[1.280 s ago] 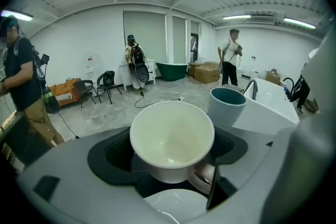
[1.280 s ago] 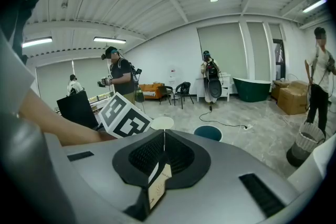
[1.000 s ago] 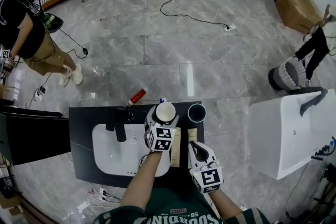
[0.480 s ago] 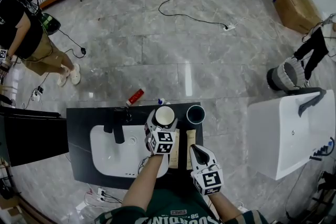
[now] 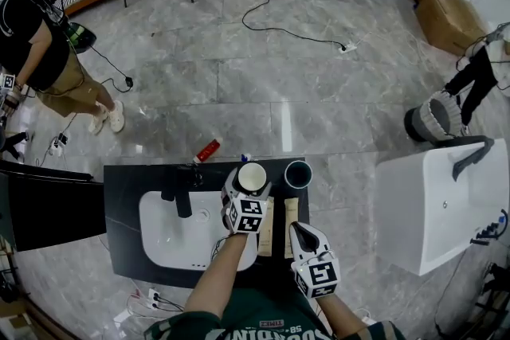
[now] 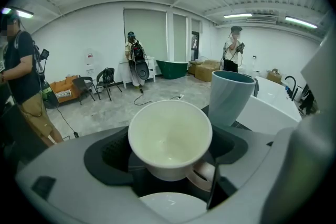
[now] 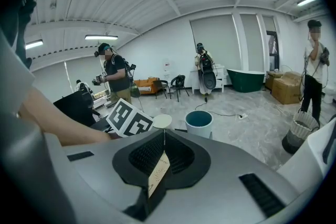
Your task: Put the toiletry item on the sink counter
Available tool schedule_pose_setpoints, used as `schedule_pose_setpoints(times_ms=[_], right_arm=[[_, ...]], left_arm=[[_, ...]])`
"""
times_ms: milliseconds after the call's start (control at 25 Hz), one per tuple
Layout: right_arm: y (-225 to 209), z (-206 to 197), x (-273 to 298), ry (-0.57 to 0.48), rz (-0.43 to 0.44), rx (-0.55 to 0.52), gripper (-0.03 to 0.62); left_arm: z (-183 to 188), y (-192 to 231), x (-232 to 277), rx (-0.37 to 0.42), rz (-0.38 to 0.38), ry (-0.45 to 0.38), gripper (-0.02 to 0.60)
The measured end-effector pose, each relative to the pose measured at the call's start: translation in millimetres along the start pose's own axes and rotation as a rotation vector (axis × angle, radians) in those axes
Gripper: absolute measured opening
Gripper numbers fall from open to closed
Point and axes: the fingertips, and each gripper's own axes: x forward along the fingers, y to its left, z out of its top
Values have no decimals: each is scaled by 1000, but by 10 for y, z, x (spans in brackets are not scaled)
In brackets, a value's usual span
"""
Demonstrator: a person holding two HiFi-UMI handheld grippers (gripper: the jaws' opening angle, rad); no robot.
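A black sink counter [image 5: 127, 199] holds a white basin [image 5: 171, 231] and a black faucet [image 5: 182, 193]. My left gripper [image 5: 250, 184] is shut on a white cup [image 5: 253, 175] with a handle, over the counter's back right part; the cup [image 6: 169, 136] fills the space between the jaws of the left gripper [image 6: 172, 165]. A teal cup [image 5: 299, 173] stands just right of it, the teal cup [image 6: 231, 97] close beside. A red tube [image 5: 209, 149] lies at the counter's far edge. My right gripper [image 5: 297, 230] hovers near the front, and the right gripper [image 7: 159, 157] is shut on nothing.
Two pale wooden strips [image 5: 268, 215] lie on the counter between the grippers. A white tub-like fixture [image 5: 434, 203] stands to the right, with a bin [image 5: 430, 117] beyond it. A person [image 5: 40, 52] stands at the far left, and a cable [image 5: 295, 32] runs across the floor.
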Motion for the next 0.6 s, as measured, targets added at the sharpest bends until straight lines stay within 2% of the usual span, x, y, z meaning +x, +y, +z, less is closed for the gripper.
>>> schedule_pose_setpoints(times_ms=[200, 600], right_arm=[[73, -4, -51, -13, -3, -2, 43], [400, 194, -149, -78, -39, 3, 43]], left_arm=[[87, 26, -164, -13, -2, -33, 430], [284, 176, -833, -22, -10, -121, 428]])
